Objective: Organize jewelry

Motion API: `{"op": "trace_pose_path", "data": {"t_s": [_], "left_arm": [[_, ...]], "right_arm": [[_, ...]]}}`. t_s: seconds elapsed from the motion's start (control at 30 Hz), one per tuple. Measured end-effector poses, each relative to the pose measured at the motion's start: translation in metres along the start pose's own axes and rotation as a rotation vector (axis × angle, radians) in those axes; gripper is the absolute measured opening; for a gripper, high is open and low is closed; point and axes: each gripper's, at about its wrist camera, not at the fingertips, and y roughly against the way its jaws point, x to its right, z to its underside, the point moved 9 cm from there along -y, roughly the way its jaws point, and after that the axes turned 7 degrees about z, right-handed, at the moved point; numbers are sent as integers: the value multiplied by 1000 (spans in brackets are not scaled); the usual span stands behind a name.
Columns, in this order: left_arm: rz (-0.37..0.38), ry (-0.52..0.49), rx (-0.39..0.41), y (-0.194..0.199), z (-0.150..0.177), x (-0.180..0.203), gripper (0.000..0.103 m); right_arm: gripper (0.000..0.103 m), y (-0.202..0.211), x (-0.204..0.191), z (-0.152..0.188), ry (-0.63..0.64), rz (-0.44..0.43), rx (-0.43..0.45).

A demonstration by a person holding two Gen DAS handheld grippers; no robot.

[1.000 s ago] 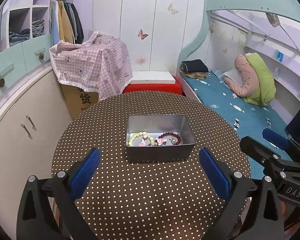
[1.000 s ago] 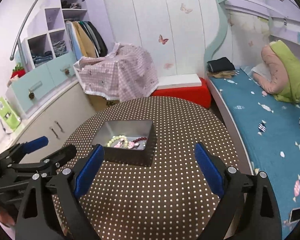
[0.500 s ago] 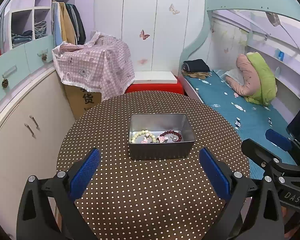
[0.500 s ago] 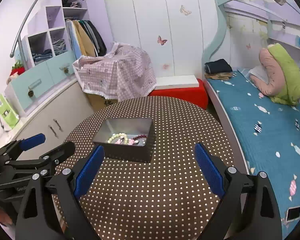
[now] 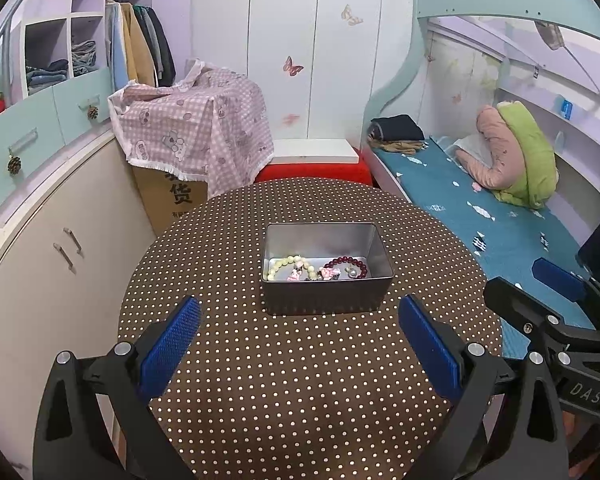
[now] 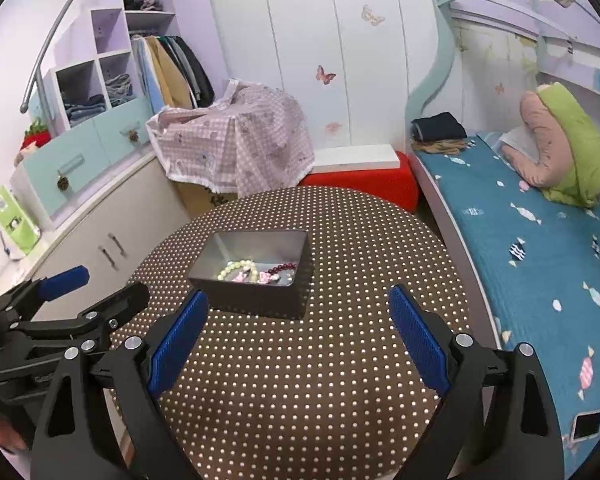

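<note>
Hovering above the near edge of a round table (image 5: 228, 360), the left gripper (image 5: 300, 344) points forward with its blue-padded fingers (image 5: 168, 344) spread wide and holding nothing. The right gripper (image 6: 296, 340) hangs beside it at about the same height, also spread wide and empty; each shows at the edge of the other's view. Straight ahead of the left gripper, and ahead and slightly left of the right one, an open metal tin (image 5: 327, 268) sits on the table's brown cloth with white dots. Inside the tin lie a pale green bead bracelet (image 5: 288, 265), a dark red bead bracelet (image 5: 350, 266) and some small pink trinkets (image 5: 312, 274) between them. Beyond the table are a red stool (image 6: 364, 184) with a white top, a box under a pink checked cloth (image 5: 196, 128), white wardrobe doors with butterfly stickers, and shelves with folded clothes to the left. A bed (image 6: 540, 248) with a teal sheet runs along the right. Compared with a second ago, the tin looks farther from both grippers and more of the table shows, while the jaws are just as wide.
</note>
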Motion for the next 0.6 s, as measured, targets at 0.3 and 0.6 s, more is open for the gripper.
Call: {"op": "trace_pose_path", "data": {"t_s": [0.3, 0.6], "left_arm": [[-9, -2, -10, -1, 0, 2, 96], [-16, 0, -15, -2, 0, 0, 96]], "right_arm": [[89, -1, 0, 0, 0, 6, -6], [89, -2, -1, -1, 7, 10, -10]]}}
